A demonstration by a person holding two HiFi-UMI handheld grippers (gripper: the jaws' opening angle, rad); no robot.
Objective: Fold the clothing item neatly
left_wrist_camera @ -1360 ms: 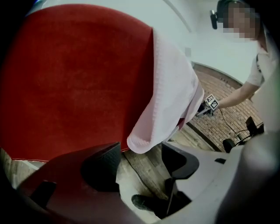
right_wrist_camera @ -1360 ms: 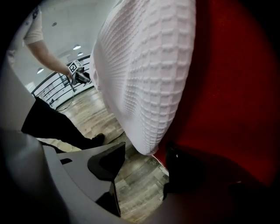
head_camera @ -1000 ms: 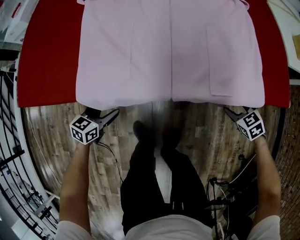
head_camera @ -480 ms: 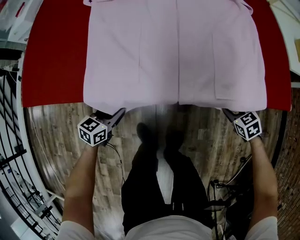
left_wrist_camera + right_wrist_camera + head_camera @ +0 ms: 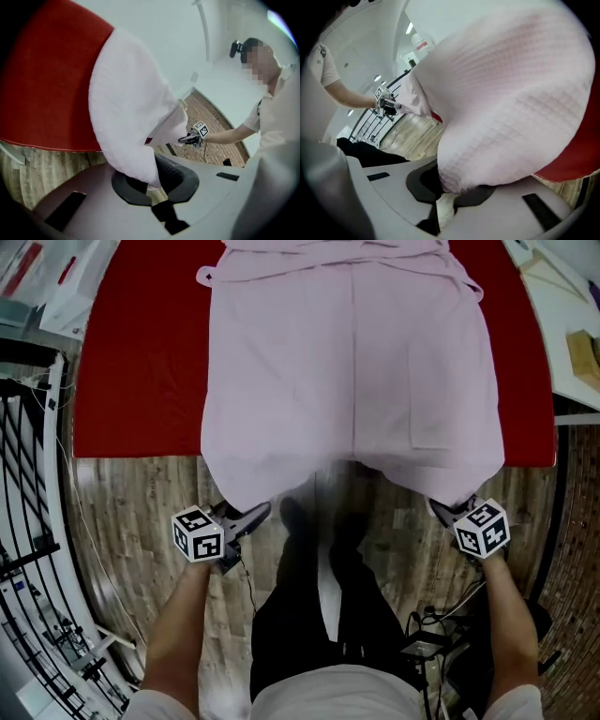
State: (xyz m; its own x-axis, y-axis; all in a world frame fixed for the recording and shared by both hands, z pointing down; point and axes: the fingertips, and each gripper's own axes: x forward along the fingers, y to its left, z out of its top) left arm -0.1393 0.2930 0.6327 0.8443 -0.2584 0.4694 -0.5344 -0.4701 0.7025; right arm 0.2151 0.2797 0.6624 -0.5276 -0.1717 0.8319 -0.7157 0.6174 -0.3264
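A pale pink garment (image 5: 347, 381) lies spread on the red table cover (image 5: 141, 381), and its hem hangs over the near edge. My left gripper (image 5: 255, 514) is shut on the hem's left corner, with the cloth (image 5: 126, 108) pinched between the jaws of that left gripper (image 5: 152, 180). My right gripper (image 5: 441, 510) holds the right corner. Its jaws are closing, and the cloth (image 5: 511, 108) sits squeezed between the pads of the right gripper (image 5: 447, 190). Each gripper view shows the other gripper across the stretched hem.
A white table (image 5: 562, 296) stands at the right with a small box on it. Papers (image 5: 47, 287) lie at the top left. A black metal rack (image 5: 28, 474) runs along the left. Cables (image 5: 441, 615) trail on the wood floor beside the person's legs (image 5: 319, 596).
Both grippers have closed on the hem's corners and drawn back toward the person. The hem has come off the table edge and the garment has slid nearer.
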